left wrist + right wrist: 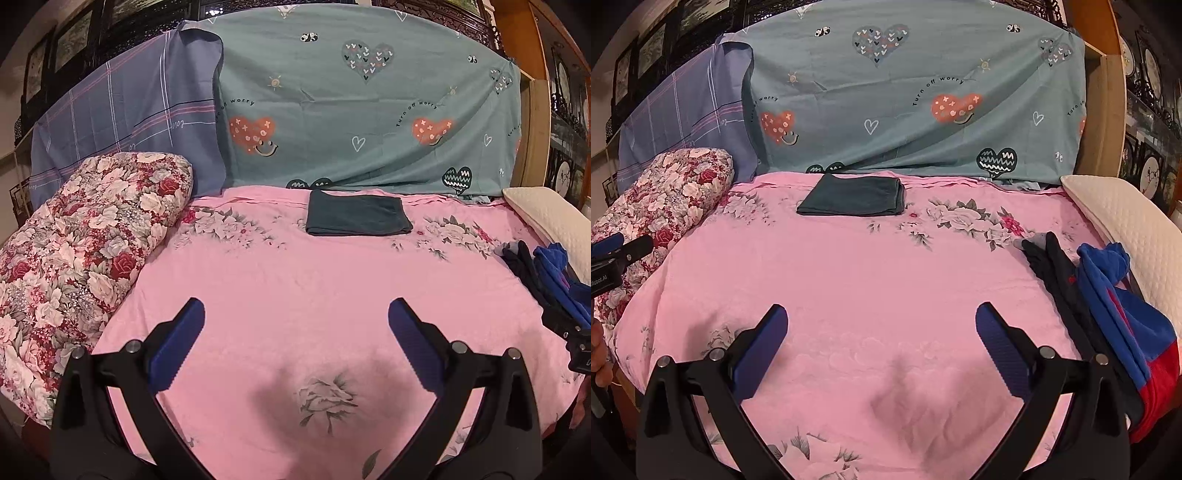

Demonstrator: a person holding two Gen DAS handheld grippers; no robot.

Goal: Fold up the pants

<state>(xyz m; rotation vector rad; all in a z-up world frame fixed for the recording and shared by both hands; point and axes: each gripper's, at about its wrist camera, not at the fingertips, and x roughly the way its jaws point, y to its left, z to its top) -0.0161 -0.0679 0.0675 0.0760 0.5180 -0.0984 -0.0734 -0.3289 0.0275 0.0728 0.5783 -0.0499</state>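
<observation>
Folded dark-green pants (pixel 357 217) lying flat near the far edge of the pink floral bed (pixel 295 288), squared into a neat rectangle, probably parked clear of the working middle. Left tool (pixel 295 314) and right tool (pixel 881 321) both spread wide above bare sheet, gripping nothing. Crumpled navy, blue and red garments (pixel 1108 295) heaped along the right edge, likely next in line.

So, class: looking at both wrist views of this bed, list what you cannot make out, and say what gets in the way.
- Pile of clothes, right wrist view: the garments overlap, and the frame edge cuts them off.
- Folded dark pants, both views: the number of folds; only the top layer shows.
- Label on the left gripper, right wrist view: cut off by the left edge.
- Framed pictures: too dark and distorted.
</observation>
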